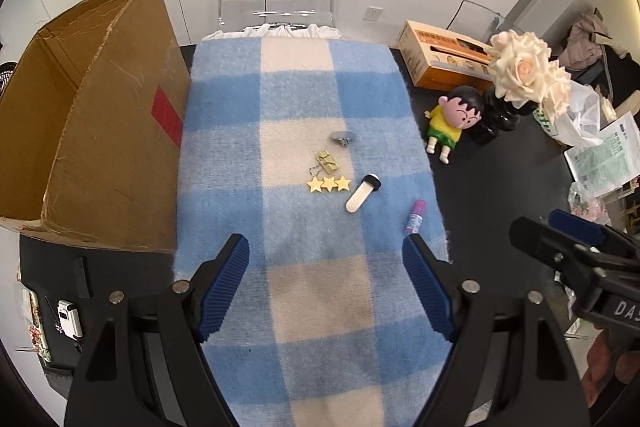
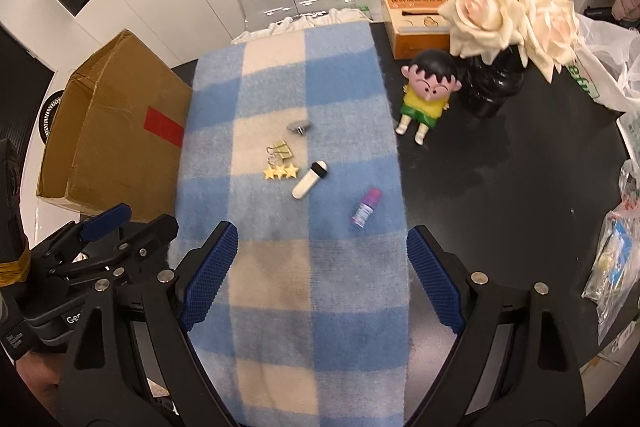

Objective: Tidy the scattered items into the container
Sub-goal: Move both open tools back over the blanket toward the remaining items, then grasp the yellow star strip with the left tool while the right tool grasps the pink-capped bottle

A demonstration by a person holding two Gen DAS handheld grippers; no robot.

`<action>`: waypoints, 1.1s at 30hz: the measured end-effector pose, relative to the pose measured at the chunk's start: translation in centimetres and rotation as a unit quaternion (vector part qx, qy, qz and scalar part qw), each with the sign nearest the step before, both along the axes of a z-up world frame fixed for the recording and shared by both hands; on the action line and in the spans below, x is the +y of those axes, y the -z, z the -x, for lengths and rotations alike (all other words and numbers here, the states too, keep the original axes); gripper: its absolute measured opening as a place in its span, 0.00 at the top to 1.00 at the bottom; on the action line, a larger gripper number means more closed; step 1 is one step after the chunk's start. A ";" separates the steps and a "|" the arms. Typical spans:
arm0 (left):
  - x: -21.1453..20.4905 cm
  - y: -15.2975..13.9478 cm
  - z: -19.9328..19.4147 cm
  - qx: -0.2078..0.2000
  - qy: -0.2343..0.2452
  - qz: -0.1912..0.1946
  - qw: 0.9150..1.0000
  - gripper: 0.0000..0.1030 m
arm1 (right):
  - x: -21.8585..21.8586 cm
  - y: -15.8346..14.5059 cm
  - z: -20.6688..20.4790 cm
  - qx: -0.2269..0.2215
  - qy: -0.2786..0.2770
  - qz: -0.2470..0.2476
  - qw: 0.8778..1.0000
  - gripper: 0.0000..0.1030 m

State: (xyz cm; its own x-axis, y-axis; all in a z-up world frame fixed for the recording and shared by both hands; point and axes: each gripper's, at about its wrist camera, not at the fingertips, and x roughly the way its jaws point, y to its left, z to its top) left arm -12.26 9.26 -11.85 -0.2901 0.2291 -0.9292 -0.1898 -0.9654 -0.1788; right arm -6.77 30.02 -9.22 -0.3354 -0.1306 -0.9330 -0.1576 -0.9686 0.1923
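Left gripper [image 1: 326,259] and right gripper [image 2: 322,247], jaws wide and empty, above checked blanket [image 1: 304,291] bearing small scattered items beside cardboard box [image 1: 100,131].

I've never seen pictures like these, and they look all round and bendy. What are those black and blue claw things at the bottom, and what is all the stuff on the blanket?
Those claws are two grabbing tools, and a person holds one in each hand. Each tool has a small camera that bends the picture round. One picture looks out from the left gripper, the other from the right gripper. Both are open and hold nothing.

A blue and cream checked blanket covers a black table. On the blanket lie a small pink bottle, a white tube with a black cap, three yellow stars, gold clips and a small metal piece. Beside the blanket stands a big cardboard box, open at the top. On the other side sit a cartoon boy doll and cream roses in a black vase.
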 end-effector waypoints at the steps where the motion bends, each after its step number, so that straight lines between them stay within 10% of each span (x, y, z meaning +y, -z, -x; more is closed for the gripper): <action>1: 0.2 0.2 0.1 -0.001 0.000 0.001 1.000 0.24 | 0.1 0.1 -0.1 -0.001 0.001 0.002 1.000 0.14; 33: 3.8 11.4 5.7 -0.097 -0.004 0.011 0.995 0.25 | 2.4 13.6 4.5 -0.114 0.002 0.045 0.992 0.44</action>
State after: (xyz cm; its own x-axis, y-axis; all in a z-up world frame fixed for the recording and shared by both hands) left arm -17.92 13.05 -23.24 -0.1072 0.2065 -0.9726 -0.1466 -0.9708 -0.1900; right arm -11.23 32.41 -22.85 -0.1176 -0.2168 -0.9691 -0.2111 -0.9481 0.2377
